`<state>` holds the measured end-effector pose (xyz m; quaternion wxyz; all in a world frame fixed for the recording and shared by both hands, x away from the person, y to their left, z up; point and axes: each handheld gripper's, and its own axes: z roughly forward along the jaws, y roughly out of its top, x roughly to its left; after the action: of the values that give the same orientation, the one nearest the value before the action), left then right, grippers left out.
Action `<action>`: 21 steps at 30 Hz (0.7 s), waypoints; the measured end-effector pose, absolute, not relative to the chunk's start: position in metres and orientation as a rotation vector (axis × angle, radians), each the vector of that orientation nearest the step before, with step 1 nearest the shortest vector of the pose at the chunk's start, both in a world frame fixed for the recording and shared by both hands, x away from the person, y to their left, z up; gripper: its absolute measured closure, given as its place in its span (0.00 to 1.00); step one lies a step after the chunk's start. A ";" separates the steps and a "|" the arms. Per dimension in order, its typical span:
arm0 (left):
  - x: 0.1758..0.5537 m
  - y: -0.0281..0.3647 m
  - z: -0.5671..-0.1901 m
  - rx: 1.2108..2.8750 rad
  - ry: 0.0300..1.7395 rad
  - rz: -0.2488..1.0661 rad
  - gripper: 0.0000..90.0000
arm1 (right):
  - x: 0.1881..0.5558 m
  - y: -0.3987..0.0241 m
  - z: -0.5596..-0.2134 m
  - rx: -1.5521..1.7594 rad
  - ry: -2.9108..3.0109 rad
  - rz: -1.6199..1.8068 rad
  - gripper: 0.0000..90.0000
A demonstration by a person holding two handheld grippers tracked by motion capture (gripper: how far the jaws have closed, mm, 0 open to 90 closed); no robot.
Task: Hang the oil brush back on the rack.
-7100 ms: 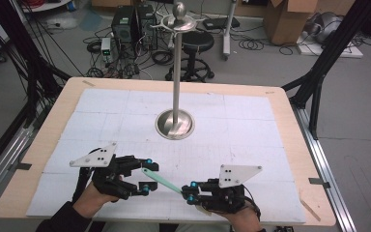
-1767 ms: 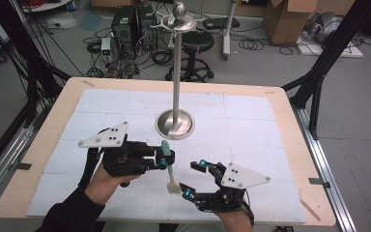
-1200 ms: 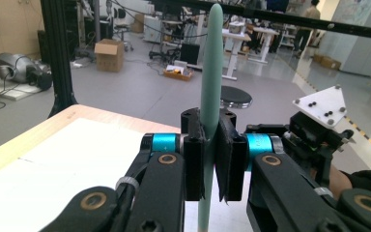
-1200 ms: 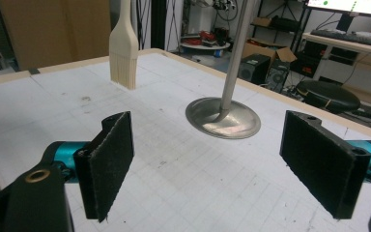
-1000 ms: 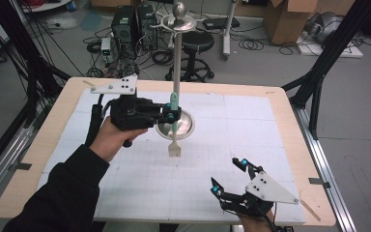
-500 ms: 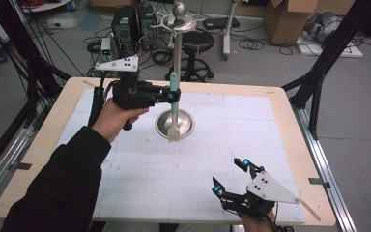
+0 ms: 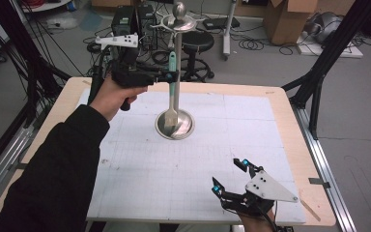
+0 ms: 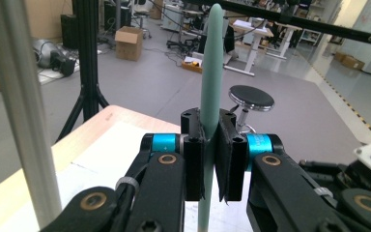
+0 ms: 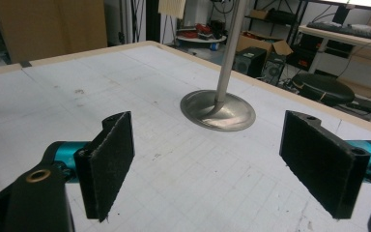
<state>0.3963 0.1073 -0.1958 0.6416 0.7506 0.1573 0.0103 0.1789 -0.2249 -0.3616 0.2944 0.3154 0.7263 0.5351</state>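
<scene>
High view is showing the left gripper [image 7: 170, 76] clenching a spatula [image 7: 173, 87] upright by its green handle, blade hanging over the stand's [image 7: 178, 58] base, just beside the pole. Risk, as I judge it: the blade is swinging close enough to knock the pole, twisting the spatula within the 2 jaws. Right gripper [image 7: 231, 177] is resting released near the surface's [image 7: 280, 111] front edge.

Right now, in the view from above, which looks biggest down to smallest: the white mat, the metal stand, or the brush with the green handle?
1. White mat, easily the largest.
2. Metal stand, tall pole on a round base.
3. Green-handled brush, smallest, hanging upright in the left gripper.
</scene>
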 end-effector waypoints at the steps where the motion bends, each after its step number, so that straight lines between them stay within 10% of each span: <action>1: 0.399 0.107 -0.193 1.709 0.359 0.028 0.92 | 0.179 -0.225 -0.362 0.840 1.933 1.425 0.21; 21: 0.420 0.108 -0.180 1.663 0.359 0.005 0.92 | 0.178 -0.228 -0.363 0.846 1.929 1.421 0.21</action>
<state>0.4201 0.1077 -0.1796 0.6594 0.7349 0.1586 0.0021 0.1784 -0.2283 -0.3627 0.2961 0.3180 0.7252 0.5342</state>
